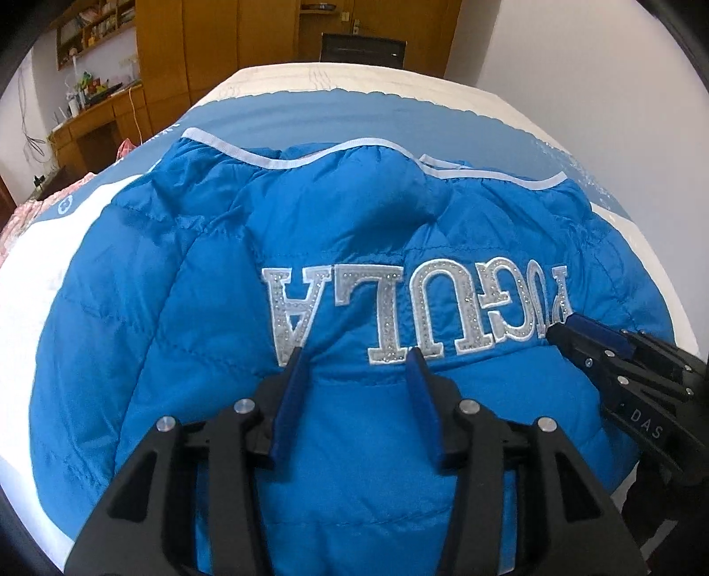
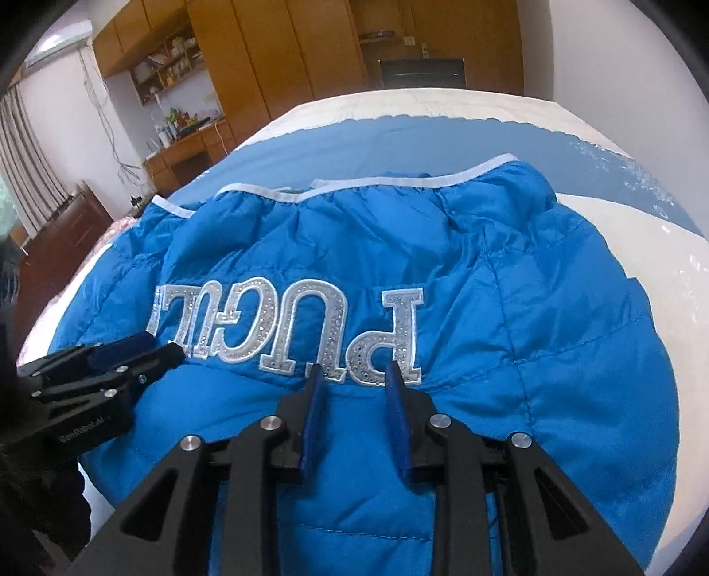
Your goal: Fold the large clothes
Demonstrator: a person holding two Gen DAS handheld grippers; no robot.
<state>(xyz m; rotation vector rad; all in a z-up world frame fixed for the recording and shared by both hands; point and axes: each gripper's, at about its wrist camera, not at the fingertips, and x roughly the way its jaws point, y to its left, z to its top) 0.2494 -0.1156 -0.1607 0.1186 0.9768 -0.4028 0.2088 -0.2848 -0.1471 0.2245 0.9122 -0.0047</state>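
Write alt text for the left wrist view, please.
A blue puffer jacket with silver appliqué letters lies on a bed. The open left gripper hovers over it; the right gripper enters from the right.

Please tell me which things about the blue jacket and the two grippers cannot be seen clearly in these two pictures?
- Near edge of the blue jacket: in both wrist views it runs under the gripper bodies and off the bottom edge.
- Silver lettering: neither view shows the whole word; the left gripper covers one end, the right gripper the other.
- Shelf items: too small, blurred.
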